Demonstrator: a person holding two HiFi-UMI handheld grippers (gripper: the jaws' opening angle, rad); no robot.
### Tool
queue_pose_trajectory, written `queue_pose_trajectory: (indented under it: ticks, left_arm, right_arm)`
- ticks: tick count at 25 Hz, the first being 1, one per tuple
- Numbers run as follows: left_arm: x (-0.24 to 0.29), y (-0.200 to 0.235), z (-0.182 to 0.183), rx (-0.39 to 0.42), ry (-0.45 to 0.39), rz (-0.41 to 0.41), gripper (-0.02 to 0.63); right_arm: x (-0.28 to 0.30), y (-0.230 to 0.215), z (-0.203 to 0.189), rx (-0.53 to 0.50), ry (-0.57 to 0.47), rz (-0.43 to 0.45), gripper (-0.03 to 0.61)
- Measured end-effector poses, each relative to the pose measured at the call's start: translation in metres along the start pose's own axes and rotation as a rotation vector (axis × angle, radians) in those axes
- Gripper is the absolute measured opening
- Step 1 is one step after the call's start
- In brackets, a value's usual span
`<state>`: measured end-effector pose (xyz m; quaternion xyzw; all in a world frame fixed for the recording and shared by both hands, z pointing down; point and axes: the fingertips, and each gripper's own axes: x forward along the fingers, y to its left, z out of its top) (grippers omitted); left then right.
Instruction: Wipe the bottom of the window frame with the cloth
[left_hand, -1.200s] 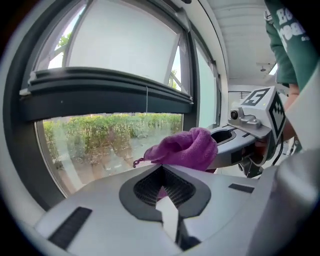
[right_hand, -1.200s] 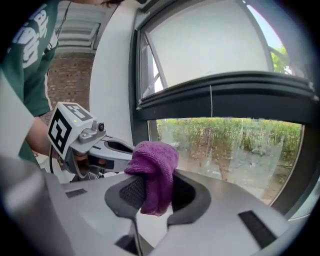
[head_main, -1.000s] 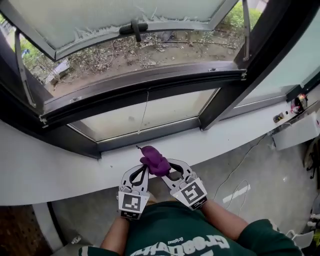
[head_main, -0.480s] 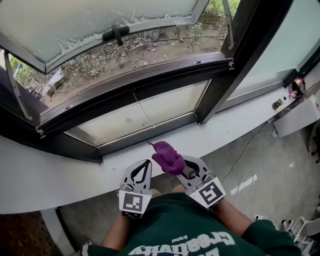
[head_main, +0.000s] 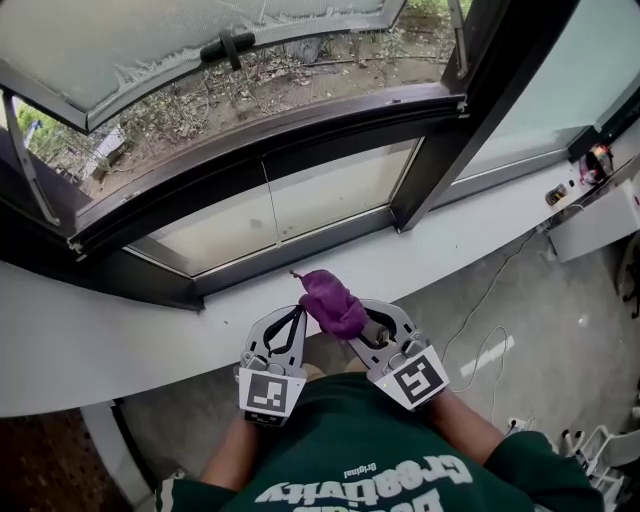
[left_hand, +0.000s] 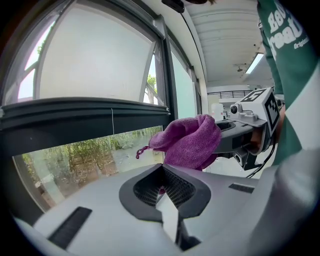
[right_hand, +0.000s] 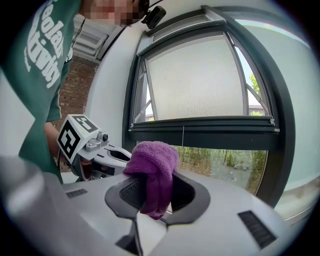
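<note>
A bunched purple cloth sits in my right gripper, which is shut on it just above the white sill. In the right gripper view the cloth bulges up out of the jaws of that gripper. My left gripper is beside it on the left, shut and empty. From the left gripper view its tips meet, with the cloth to the upper right. The dark bottom rail of the window frame runs across beyond the sill, under the open sash.
The open sash tilts outward with a black handle. A dark vertical mullion stands to the right. Fixed glass panes lie below the rail. Cables trail on the floor at the right.
A second ago both grippers met at the cloth. The left one has since come away from it, and the cloth stays in the right gripper. My view has shifted slightly.
</note>
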<state>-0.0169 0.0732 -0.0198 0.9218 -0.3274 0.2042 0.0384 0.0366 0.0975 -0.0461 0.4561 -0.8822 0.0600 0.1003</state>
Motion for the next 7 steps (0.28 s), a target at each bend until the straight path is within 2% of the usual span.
queue_pose_trajectory:
  ticks: [7]
  left_arm:
    - [0.0007,0.0011,0.0015,0.012,-0.004,0.004,0.009]
  right_arm:
    - [0.0038,-0.0030,-0.0005,-0.009,-0.002,-0.001,0.103]
